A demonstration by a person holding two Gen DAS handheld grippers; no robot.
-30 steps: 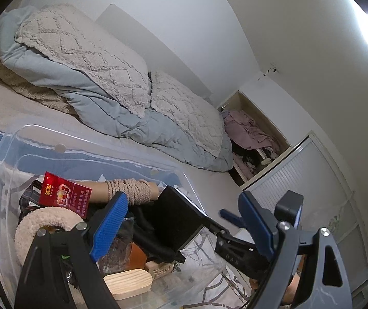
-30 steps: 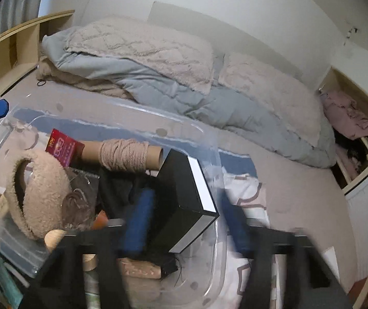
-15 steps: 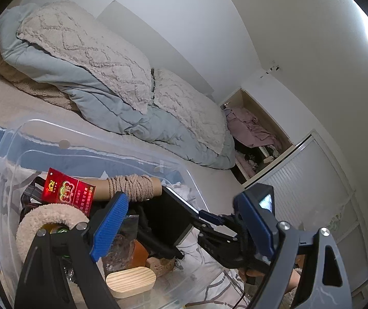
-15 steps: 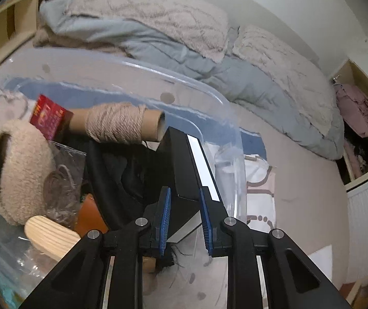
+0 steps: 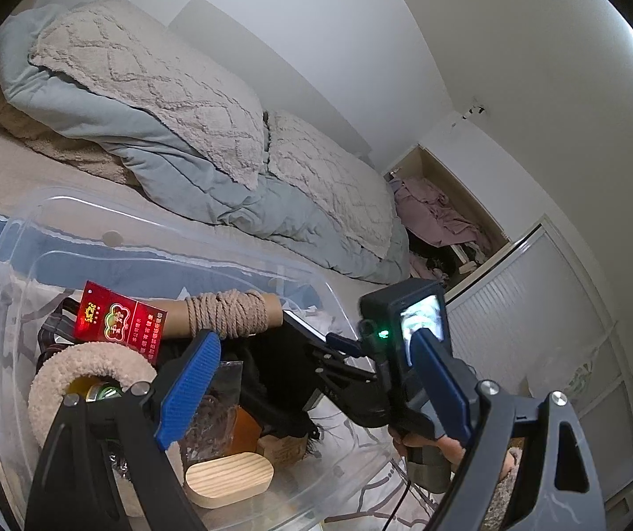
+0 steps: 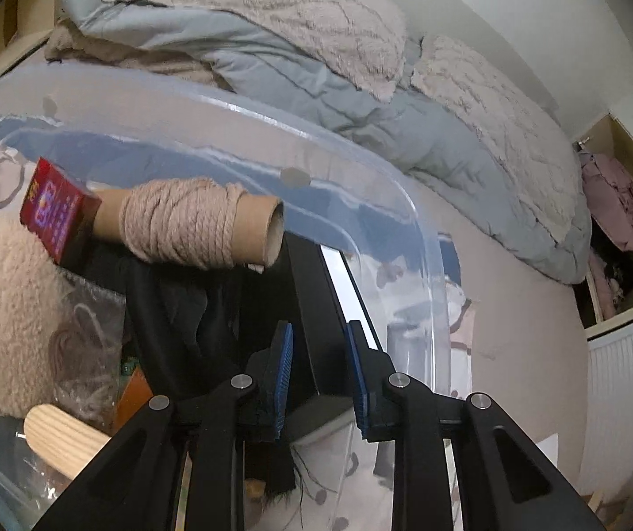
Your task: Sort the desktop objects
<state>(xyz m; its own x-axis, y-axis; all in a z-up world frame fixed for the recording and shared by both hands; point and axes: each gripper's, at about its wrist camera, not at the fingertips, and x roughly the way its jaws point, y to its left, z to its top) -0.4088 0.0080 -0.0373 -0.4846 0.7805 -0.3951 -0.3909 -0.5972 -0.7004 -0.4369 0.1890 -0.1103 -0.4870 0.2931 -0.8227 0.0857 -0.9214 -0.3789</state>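
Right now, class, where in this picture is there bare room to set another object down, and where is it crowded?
Bare patch: the beige bedsheet, bordered by the clear plastic bin and the grey-blue duvet. Crowded: inside the bin, where the rope-wound cardboard tube, red box, fleecy cream band and black box pile together.

Dim, even indoor light (glare streak upper right in left view), sharp focus, strong fisheye edge bending.
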